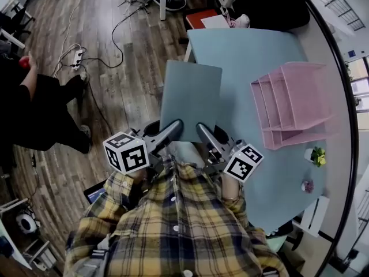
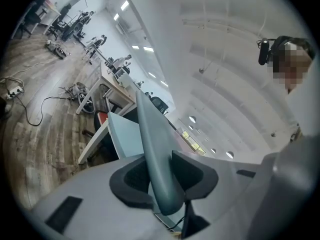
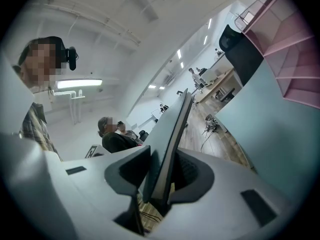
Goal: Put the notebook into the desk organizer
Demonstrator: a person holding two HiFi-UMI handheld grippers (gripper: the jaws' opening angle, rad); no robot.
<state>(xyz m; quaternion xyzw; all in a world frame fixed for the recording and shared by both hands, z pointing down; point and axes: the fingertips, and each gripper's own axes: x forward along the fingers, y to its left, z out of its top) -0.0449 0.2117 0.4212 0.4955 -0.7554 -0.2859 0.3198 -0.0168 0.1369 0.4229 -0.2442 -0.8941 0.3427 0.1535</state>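
The grey-blue notebook [image 1: 190,100] hangs well to the left of the pink desk organizer [image 1: 294,105], tilted up and reaching out past the bench's [image 1: 248,56] left edge, so part of it is over the wooden floor [image 1: 124,91]. Its near edge is gripped at two spots. The left gripper [image 1: 171,130] holds the corner farther from the organizer and the right gripper [image 1: 206,134] the nearer one.

In the left gripper view both dark fingers [image 2: 131,178] press flat on the cover, which bows a little. In the right gripper view the fingers [image 3: 131,170] are clamped on it likewise, and it appears edge-on.

Between the notebook and the organizer lies a bare stretch of bench. On the organizer's near side stands a small potted plant [image 1: 317,156].

Only the right gripper view catches the organizer's mesh wall, at its upper right. The left gripper view looks away from the organizer, past the bench corner, to floor cables [image 2: 35,115]. The head view alone shows the organizer's open compartments.
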